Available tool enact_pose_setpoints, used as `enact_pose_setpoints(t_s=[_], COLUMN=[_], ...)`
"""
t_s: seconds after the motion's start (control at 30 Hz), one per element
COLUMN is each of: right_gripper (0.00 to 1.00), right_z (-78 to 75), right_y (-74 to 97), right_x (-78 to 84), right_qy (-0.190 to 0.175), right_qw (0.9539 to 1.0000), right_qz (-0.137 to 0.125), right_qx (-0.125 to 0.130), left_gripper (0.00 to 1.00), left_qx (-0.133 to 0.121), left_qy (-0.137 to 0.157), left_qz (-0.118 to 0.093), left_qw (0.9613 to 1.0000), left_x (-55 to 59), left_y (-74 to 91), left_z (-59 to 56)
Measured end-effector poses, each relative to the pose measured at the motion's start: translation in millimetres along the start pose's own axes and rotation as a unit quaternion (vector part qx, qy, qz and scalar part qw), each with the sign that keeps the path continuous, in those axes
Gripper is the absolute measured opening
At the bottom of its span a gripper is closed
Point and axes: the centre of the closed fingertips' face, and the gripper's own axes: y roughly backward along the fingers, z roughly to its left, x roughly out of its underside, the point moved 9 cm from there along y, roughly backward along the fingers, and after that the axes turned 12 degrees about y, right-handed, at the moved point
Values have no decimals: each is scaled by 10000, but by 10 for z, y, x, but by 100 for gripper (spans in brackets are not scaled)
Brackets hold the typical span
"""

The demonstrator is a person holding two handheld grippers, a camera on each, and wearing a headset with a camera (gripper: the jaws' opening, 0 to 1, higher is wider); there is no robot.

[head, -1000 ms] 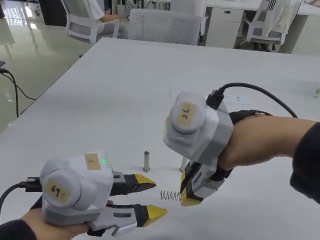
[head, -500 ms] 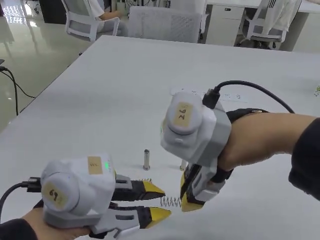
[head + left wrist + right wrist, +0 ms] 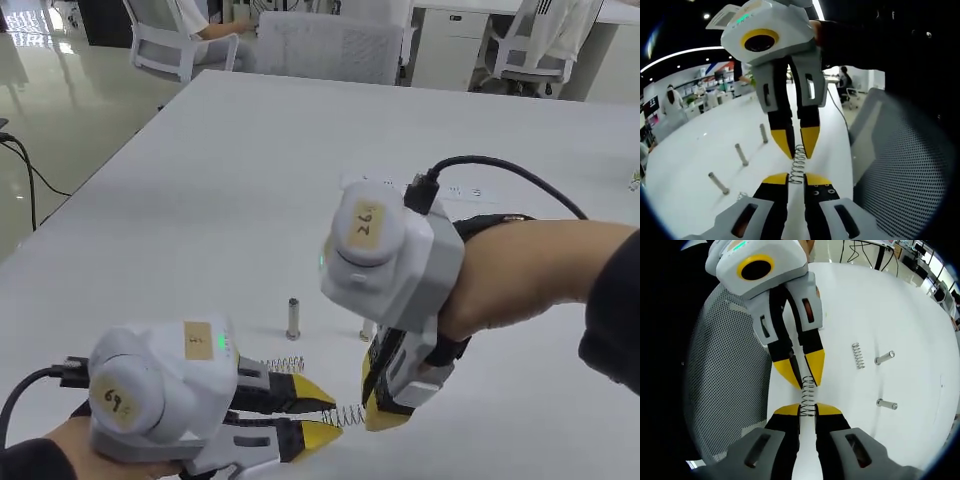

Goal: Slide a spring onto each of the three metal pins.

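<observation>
In the lower left of the head view, our left gripper (image 3: 322, 415) has its jaws drawn narrow about one end of the spring (image 3: 347, 412). We cannot tell whether they pinch it. The spring spans the small gap to our right gripper (image 3: 376, 408) at lower centre, whose jaws are clamped on its other end. A loose spring (image 3: 285, 365) lies on the counter (image 3: 200, 180) just above the left gripper, and a pin (image 3: 293, 318) stands upright beyond it.
</observation>
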Motion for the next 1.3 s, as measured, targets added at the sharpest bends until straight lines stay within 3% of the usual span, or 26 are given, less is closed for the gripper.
enact_pose_setpoints(t_s=[0.53,1.3], right_gripper=[8,8], right_z=[-9,13], right_y=[120,219], right_x=[-110,-277], right_qy=[-124,95], right_qw=[9997,9976], right_qz=[-142,-429], right_qx=[177,540], left_gripper=[3,2], left_qx=[-46,-135], left_qy=[-45,-57], left_qz=[14,-107], left_qw=[10000,9998], left_x=[-6,-36], left_y=[4,33], left_z=[6,17])
